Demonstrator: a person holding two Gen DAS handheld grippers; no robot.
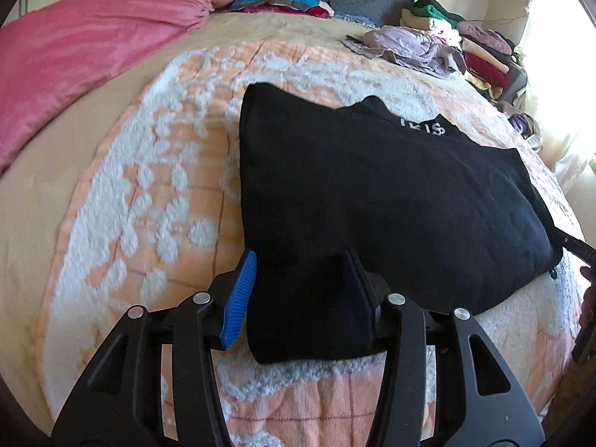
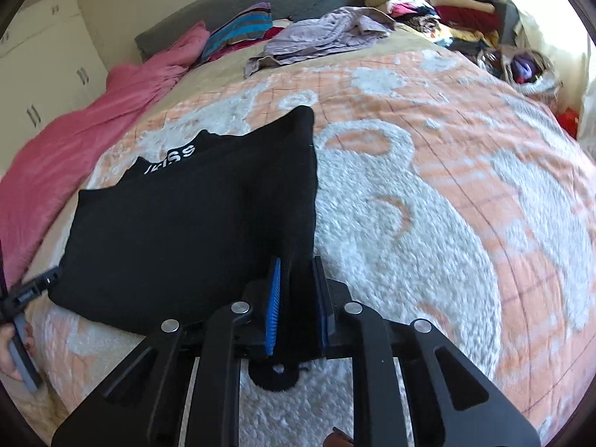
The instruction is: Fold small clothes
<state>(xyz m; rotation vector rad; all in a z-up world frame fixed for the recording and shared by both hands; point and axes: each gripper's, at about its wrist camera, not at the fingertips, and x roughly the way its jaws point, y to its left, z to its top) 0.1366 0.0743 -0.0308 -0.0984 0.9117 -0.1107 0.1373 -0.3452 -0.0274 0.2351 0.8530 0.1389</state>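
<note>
now my left gripper (image 1: 303, 298) straddles the near left corner of a folded black cotton garment with white lettering (image 1: 372, 193), its blue-padded jaws spread wide with cloth between them, not pinched. my right gripper (image 2: 298, 305) has its jaws nearly closed, clamped on the garment's near right corner. the garment (image 2: 186, 223) lies flat on a fluffy peach and white patterned bedspread (image 2: 428, 205). beyond it rest a crumpled pink blanket (image 1: 74, 56) and a rumpled lilac shirt (image 2: 320, 33), well apart.
</note>
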